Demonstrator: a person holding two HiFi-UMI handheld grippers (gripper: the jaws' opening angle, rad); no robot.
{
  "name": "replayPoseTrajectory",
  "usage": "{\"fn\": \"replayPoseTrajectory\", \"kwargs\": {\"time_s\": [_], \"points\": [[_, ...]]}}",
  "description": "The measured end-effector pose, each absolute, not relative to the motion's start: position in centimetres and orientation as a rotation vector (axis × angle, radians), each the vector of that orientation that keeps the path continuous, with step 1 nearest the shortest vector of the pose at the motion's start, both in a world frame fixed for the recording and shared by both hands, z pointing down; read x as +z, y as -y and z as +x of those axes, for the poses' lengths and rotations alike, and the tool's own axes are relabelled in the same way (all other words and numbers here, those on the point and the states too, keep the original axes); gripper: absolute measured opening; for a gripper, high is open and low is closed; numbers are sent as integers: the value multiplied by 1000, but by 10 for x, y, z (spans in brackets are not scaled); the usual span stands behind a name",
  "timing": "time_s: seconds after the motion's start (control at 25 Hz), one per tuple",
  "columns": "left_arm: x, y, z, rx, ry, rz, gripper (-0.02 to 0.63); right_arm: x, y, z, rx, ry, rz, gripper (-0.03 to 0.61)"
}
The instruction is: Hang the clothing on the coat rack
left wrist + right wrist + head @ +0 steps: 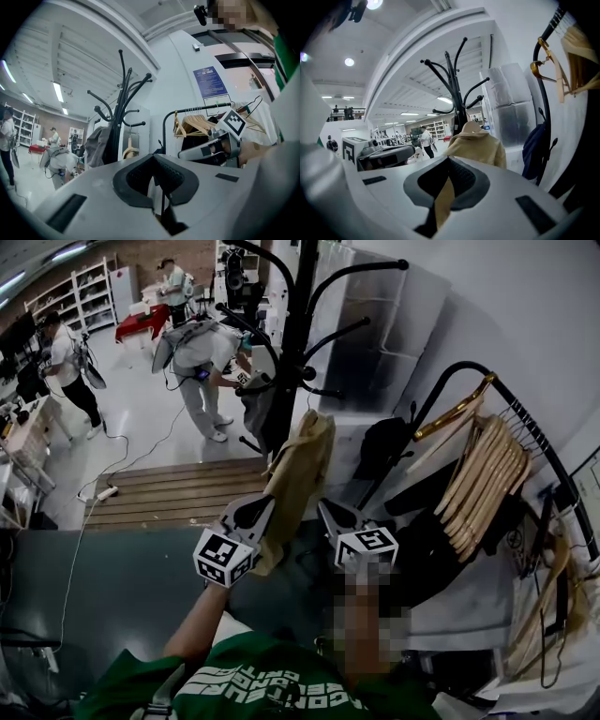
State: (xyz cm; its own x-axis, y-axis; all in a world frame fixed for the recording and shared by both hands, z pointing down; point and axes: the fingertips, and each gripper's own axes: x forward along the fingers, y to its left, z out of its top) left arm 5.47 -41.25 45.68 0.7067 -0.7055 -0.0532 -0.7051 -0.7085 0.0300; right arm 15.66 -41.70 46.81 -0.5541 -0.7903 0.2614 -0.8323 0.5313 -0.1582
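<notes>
Both arms are held stretched forward, with the left tongs (251,517) and the right tongs (330,517) each clamped on the tan garment (302,465), which is hung between them just before the black coat rack (300,315).

Tan garment (298,474) — soft matt cloth; coat rack (301,320) — glossy black metal.

We hold the tan garment (302,470) raised before us, collar uppermost, its cloth pinched by the left gripper (255,514) and the right gripper (330,514). Just beyond it the black coat rack (298,334) stands upright, its curved hooks spreading, with a grey garment (97,145) draped on one side.
</notes>
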Motion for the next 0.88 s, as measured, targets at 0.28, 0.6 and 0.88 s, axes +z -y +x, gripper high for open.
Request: {"fn": "replayPoseTrajectory", "kwargs": {"time_s": [0.28,0.6,0.88], "points": [[467,396,46,-126,1238,2844,5,482,386,161,453,2636,1411,8],[476,370,52,-128,1166,2875,5,495,369,158,442,2664,1386,8],[483,366,48,-102,1197,2841,5,494,363,159,356,2690,1383,8]]}}
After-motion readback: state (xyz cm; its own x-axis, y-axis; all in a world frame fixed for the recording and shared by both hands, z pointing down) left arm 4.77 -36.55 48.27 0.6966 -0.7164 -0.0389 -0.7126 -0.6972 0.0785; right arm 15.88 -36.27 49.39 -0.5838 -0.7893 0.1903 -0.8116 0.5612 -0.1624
